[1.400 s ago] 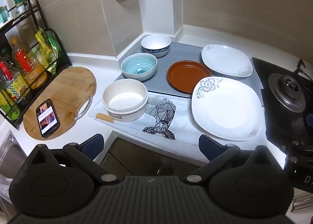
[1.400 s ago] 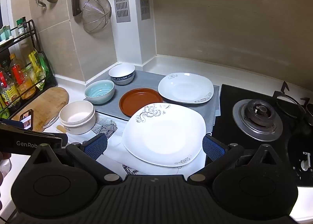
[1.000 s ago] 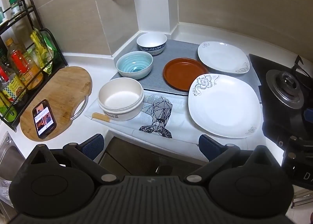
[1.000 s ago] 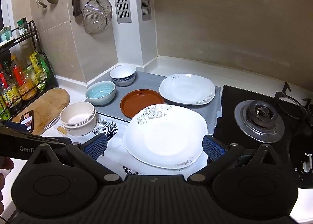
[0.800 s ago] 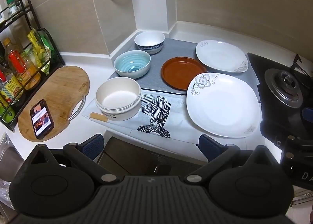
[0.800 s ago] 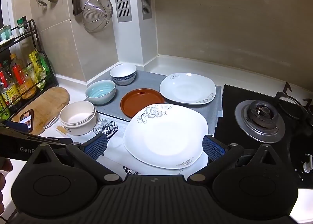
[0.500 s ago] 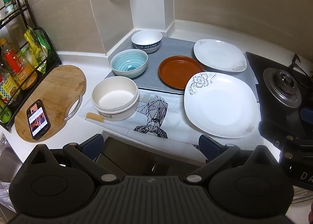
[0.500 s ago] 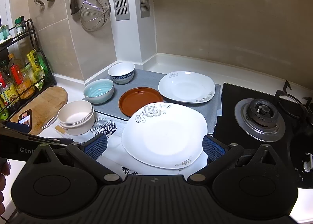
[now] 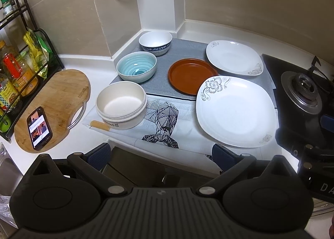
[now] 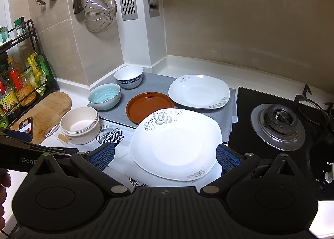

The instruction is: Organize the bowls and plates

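Observation:
On the counter stand a cream bowl (image 9: 121, 107), a light-blue bowl (image 9: 136, 69) and a white bowl with a blue band (image 9: 155, 42). To their right lie a brown plate (image 9: 191, 75), a small white floral plate (image 9: 233, 57) and a large white floral plate (image 9: 234, 111). All show in the right wrist view too, the large plate (image 10: 175, 143) nearest. My left gripper (image 9: 160, 155) is open and empty, held off the counter's front edge. My right gripper (image 10: 165, 156) is open and empty, over the large plate's near edge.
A wooden cutting board (image 9: 54, 103) with a phone (image 9: 38, 131) lies at the left, beside a rack of bottles (image 9: 14, 76). A gas hob (image 10: 279, 124) is at the right. A strainer (image 10: 100, 11) and utensils hang on the wall.
The left gripper has drifted slightly left and back; the dishes sit a little lower-left in its view. The right gripper has barely moved. Both stay open.

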Motion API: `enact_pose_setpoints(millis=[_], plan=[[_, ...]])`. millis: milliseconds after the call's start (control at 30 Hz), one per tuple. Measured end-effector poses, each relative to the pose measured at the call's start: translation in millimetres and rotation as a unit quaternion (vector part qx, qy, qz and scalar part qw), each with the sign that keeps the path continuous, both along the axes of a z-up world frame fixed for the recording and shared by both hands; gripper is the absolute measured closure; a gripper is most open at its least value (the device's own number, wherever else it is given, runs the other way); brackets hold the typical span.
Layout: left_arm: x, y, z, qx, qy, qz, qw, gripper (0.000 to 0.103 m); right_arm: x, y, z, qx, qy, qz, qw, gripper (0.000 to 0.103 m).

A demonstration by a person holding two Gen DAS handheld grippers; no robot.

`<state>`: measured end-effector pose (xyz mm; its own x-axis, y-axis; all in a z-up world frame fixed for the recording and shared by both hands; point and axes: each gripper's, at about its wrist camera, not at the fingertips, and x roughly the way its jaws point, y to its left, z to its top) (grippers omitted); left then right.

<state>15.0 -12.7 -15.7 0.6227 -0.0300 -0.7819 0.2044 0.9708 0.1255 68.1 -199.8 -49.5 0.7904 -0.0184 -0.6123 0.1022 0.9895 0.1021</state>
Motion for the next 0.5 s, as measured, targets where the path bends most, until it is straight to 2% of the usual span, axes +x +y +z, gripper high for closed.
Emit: enact_pose_setpoints(millis=[500], plan=[[1.7,-1.9,0.3,0.002,0.002,-0.002,1.0000,0.000,0.9,-0.7,-0.5,0.002,0.002,-0.002,1.000,0.000]])
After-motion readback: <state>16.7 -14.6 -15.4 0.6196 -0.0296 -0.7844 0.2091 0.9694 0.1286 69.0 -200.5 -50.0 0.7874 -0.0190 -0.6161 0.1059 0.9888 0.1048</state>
